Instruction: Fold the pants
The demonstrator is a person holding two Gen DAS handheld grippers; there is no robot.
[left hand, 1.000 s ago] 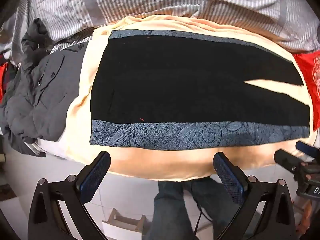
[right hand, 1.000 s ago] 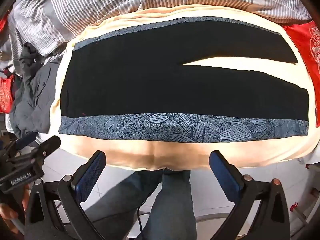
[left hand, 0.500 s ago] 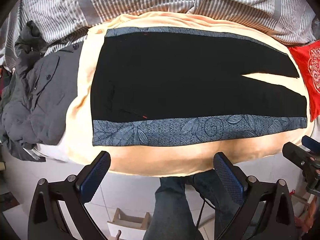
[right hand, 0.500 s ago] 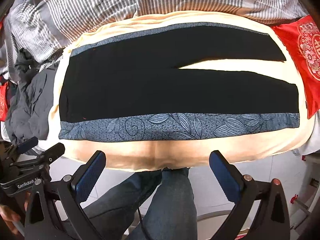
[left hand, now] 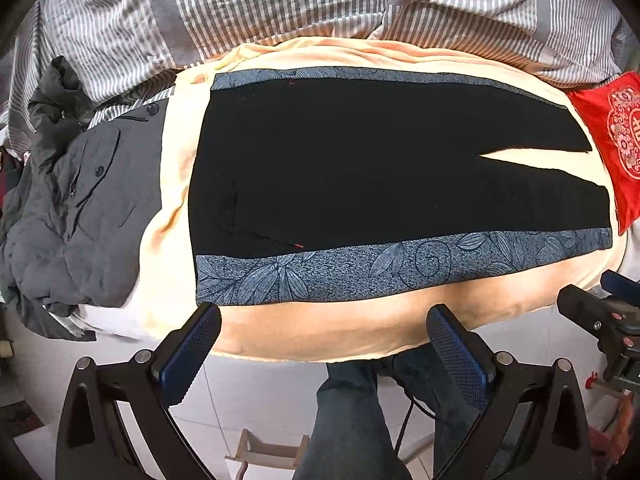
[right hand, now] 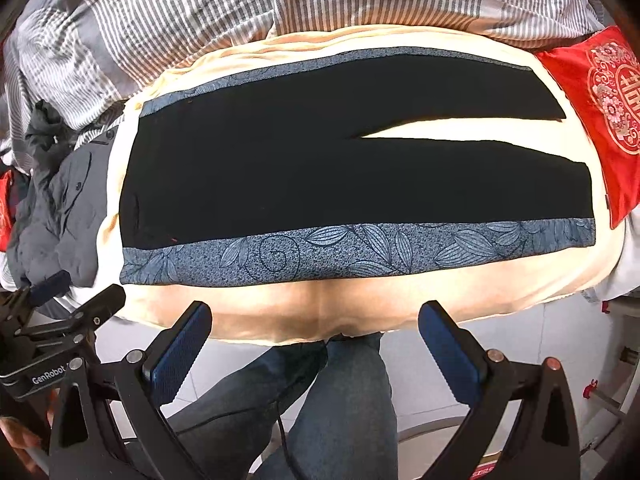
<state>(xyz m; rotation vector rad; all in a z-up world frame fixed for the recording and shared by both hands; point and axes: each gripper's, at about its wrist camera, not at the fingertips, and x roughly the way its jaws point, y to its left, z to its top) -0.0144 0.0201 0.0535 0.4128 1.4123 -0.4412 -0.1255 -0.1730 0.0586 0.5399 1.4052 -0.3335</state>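
Black pants with blue leaf-patterned side bands [left hand: 360, 184] lie flat, unfolded, on a cream blanket [left hand: 320, 328] over a striped grey-and-white duvet [left hand: 280, 8]. Left gripper [left hand: 320, 344] and right gripper [right hand: 316, 340] hover released above white floor tiles [left hand: 248, 400].

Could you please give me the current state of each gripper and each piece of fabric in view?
left gripper: open, empty, off the bed's near edge.
right gripper: open, empty, off the bed's near edge.
black pants: spread flat, unfolded, legs slightly apart.
grey jacket: crumpled beside the waistband.
red cushion: lying past the leg ends.
striped duvet: bunched behind.
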